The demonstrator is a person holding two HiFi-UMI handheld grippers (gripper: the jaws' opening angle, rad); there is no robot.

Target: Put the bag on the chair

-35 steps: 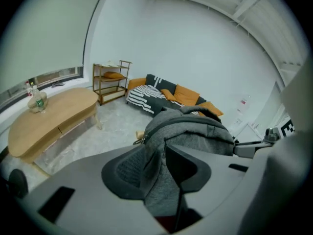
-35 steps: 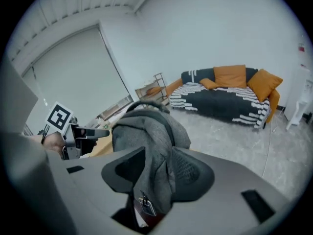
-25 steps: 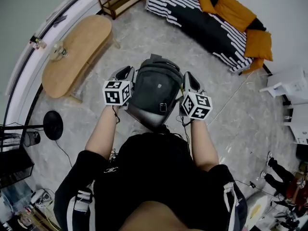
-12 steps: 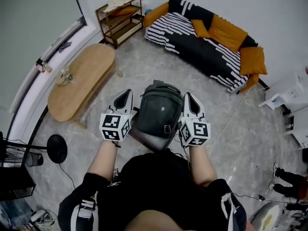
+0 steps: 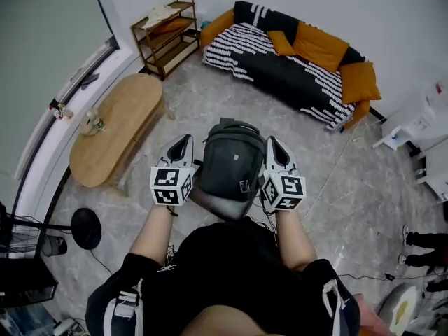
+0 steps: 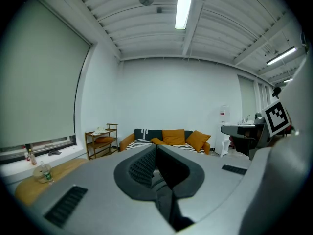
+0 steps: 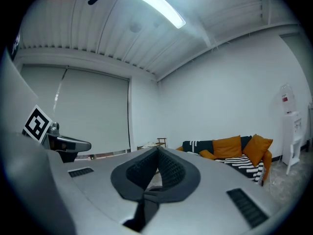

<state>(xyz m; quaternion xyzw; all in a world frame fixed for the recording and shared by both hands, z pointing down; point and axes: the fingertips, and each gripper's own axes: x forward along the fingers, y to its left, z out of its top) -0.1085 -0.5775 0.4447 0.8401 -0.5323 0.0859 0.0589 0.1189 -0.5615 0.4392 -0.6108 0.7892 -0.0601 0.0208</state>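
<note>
Grey floor (image 5: 210,103); fingers (image 5: 180,148) clamped on bag (image 5: 233,161)

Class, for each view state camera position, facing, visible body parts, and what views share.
Head view: on the head, steeply down at the backpack between left gripper and right gripper; forearms, torso show.
Left gripper view: rides that gripper, faces the sofa; shut jaws pinch a dark strap.
Right gripper view: likewise, sofa at right; jaws shut on a strap.
Shared: sofa in all three.

L gripper (image 6: 156,147) fingers (image 6: 141,168) together; sofa (image 6: 168,140), shelf (image 6: 100,141) beyond.
</note>
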